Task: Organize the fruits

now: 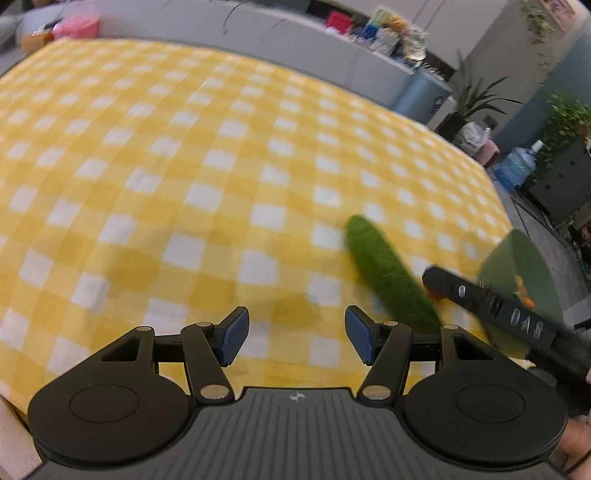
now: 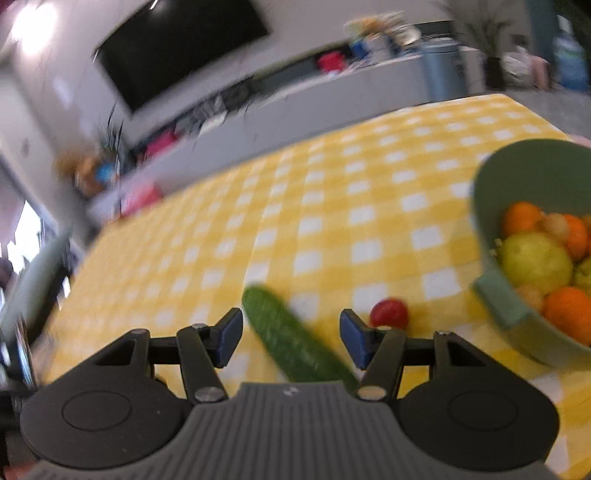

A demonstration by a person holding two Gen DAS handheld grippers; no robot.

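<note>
Right wrist view: right gripper (image 2: 291, 336) released, jaws apart, nothing pinched; cucumber (image 2: 295, 339) lies slanted on the checked cloth (image 2: 332, 206) between the pads. Cherry tomato (image 2: 388, 314) at 2 o'clock, just beside the right pad. Green bowl (image 2: 487, 206) of fruit at 3 o'clock. Left gripper (image 1: 295, 334) released, empty.

Risks: 1) slanted cucumber may pivot out on closing; 2) right pad may knock the tomato rolling; 3) the 2 grippers may collide.

We saw bright, even indoor light, a glaring lamp (image 2: 31, 27) top left in the right view, heavy motion blur, fisheye-bowed edges, and soft shadows on the checked cloth (image 1: 184, 166).
</note>
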